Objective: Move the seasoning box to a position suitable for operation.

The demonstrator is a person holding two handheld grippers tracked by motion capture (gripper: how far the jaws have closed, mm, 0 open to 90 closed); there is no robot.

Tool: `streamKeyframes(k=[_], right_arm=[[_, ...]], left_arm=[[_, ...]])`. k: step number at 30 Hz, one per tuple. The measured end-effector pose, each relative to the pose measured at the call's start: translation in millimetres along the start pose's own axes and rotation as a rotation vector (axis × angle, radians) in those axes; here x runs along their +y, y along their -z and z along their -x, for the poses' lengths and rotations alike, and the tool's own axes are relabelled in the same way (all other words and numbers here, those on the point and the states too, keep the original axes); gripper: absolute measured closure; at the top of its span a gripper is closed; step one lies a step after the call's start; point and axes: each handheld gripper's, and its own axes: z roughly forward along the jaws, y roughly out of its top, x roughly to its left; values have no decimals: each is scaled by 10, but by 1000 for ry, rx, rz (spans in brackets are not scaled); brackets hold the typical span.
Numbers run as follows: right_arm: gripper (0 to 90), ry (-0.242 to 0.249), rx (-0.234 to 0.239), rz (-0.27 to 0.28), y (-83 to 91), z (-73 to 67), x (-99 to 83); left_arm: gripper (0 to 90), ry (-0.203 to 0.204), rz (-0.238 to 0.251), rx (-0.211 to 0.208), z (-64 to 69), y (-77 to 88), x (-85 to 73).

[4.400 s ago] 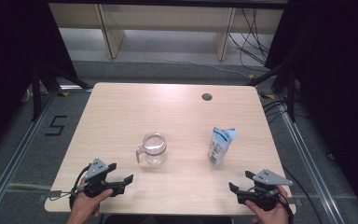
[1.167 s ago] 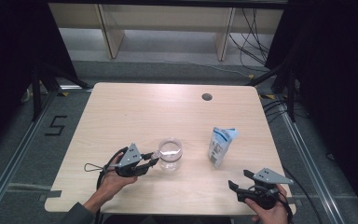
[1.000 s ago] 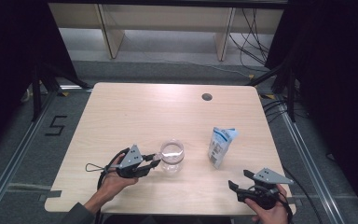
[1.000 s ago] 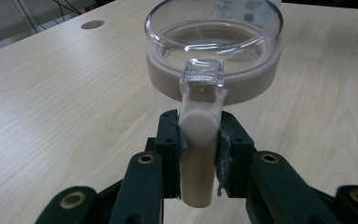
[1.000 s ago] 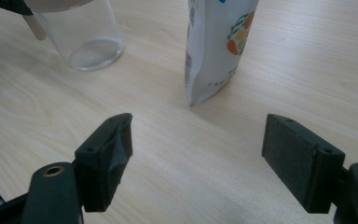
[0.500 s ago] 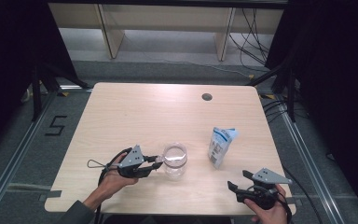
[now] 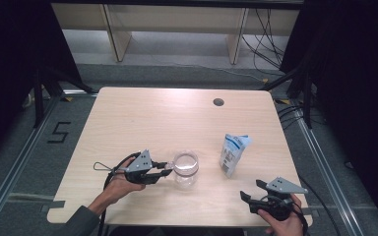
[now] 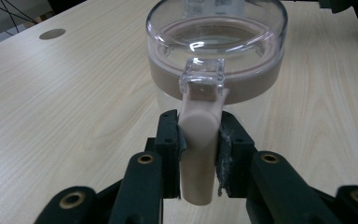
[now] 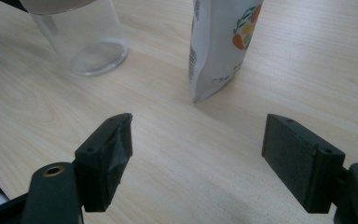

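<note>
Between left gripper [image 8: 198, 140] fingers [image 8: 168, 140]: jar [image 8: 216, 46] handle, clamped.

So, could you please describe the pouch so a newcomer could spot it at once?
On the wooden table, look right of centre, beside the clear glass jar. The pouch stands upright there, white and blue, opaque and printed, unlike the transparent jar.

A light wooden table [image 7: 142, 115] with a dark round hole [image 7: 218, 102] near its far right corner stands on a grey floor [image 7: 177, 49] before pale shelving [image 7: 177, 19].
</note>
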Motion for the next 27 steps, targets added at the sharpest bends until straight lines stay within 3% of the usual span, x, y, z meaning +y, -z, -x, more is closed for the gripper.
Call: streamKeyframes(k=[5, 9, 10, 13, 14, 24, 27], right_arm=[[255, 3, -3, 2, 1, 1, 1], [255, 16, -10, 6, 1, 8, 1], [255, 10, -9, 5, 0, 4, 1], [255, 22, -13, 4, 0, 11, 1], [255, 1, -10, 3, 2, -4, 0], [255, 15, -5, 1, -7, 10, 2], [255, -1, 5, -4, -5, -1, 2]], left_arm=[[726, 1, 7, -23, -26, -9, -4], [726, 14, 14, -13, -12, -15, -9], [726, -2, 16, -19, -25, -15, -9], [726, 0, 15, -17, -17, -12, -9], [726, -5, 14, -16, -17, -13, -8], [726, -12, 9, -17, -9, -11, -6], [726, -3, 10, -17, -3, -13, -8]])
